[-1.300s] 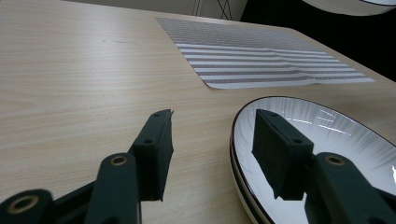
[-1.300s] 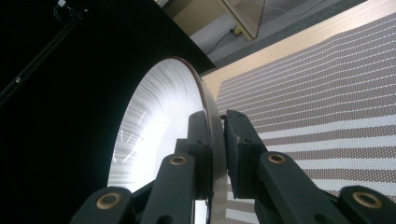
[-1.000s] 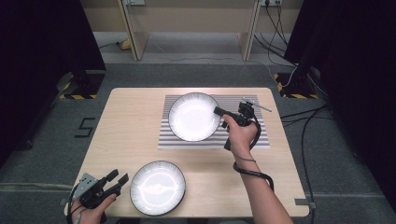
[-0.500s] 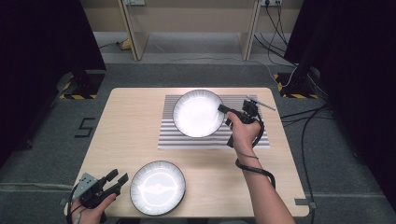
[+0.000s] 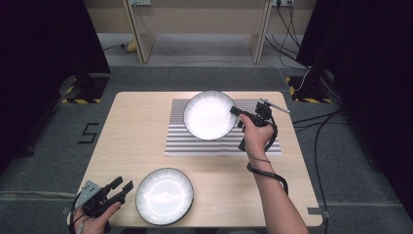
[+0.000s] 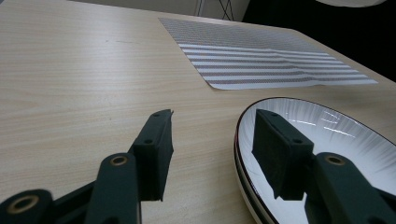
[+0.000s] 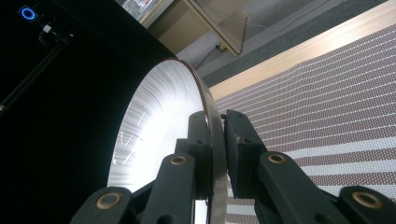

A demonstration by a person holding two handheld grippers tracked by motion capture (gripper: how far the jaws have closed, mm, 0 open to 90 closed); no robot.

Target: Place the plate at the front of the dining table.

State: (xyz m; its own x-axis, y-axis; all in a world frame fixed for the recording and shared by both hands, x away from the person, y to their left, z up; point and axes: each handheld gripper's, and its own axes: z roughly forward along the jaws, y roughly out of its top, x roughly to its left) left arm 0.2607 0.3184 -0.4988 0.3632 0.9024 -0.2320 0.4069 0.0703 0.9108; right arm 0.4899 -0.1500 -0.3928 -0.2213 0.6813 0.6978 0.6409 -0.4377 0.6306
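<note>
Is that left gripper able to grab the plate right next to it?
Probably yes: the left gripper is open, its jaws either side of the near plate's rim, nothing between.

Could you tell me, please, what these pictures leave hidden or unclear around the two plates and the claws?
- High view: whether the white ribbed plate held by the right claw is lifted or touches the striped grey placemat; the top-down angle hides it.
- Right claw view: that plate's underside, facing away, and its lower rim, cut off by the bottom edge.
- Left claw view: the near plate, cut off at right and partly covered by one jaw of the left claw.
</note>
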